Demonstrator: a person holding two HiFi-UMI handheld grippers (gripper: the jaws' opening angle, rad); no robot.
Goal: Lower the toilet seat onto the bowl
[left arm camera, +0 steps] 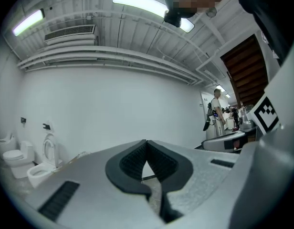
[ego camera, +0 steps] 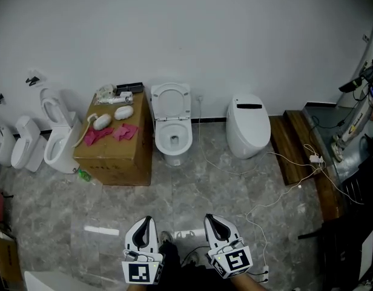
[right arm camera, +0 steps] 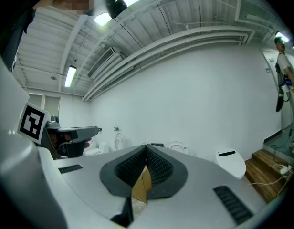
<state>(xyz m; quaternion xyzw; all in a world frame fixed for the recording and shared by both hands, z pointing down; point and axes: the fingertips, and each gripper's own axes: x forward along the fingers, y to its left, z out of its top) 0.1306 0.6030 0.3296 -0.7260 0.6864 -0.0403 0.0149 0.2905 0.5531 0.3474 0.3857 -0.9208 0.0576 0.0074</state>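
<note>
Seat (ego camera: pixel 171 100) stands upright above the bowl (ego camera: pixel 173 139), upper centre of the head view. Left gripper (ego camera: pixel 147 220) and right gripper (ego camera: pixel 211 218) sit at bottom centre, well apart from it, jaws pressed together on nothing; likely there's nothing to grasp until they close in.

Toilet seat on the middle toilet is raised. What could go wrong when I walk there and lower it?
1. White cables lie loose on the floor before the bowl; you may trip on them.
2. The left gripper and right gripper are shut, so the toilet seat might only be pushed and drop hard onto the bowl.
3. The cardboard box stands close beside the bowl, leaving the left gripper little room.
</note>
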